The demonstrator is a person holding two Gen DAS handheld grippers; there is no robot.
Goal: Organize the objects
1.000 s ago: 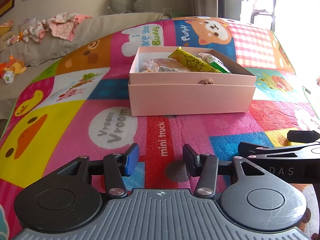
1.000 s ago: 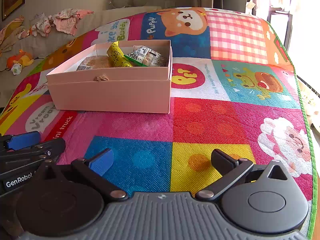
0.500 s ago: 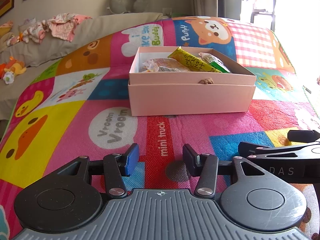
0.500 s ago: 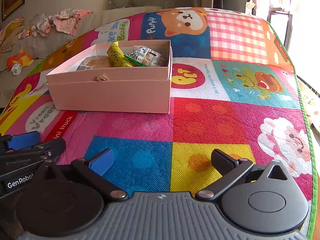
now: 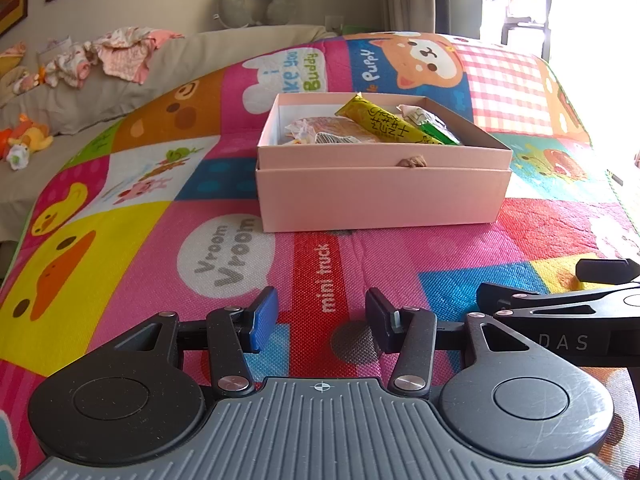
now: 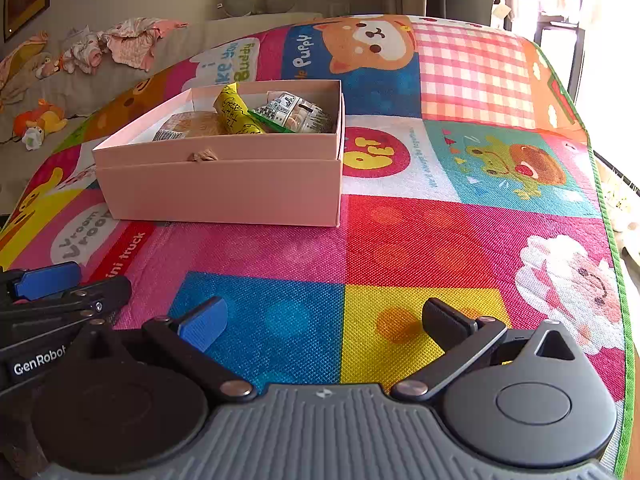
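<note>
Left wrist: pink box (image 5: 380, 196) w/ snacks well ahead of both grippers' fingers (image 5: 262, 320), all parted, empty.

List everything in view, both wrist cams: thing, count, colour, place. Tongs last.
box: 1, pink, open, on the mat ahead of both tongs
stick packet: 1, yellow with dark print, leaning in the box
green-edged packet: 1, clear and green, in the box beside the yellow one
bread-like packet: 1, tan in clear wrap, in the box on its left side
play mat: 1, multicoloured cartoon patches, under everything
neck pillow: 1, grey, against the far wall
clothes: a pile, pink and white, far left
plush toy: 1, orange and yellow, far left
left tongs: 1, black with blue pad, open, empty, over the mat
right tongs: 1, black with blue pad, open wider, empty
</note>
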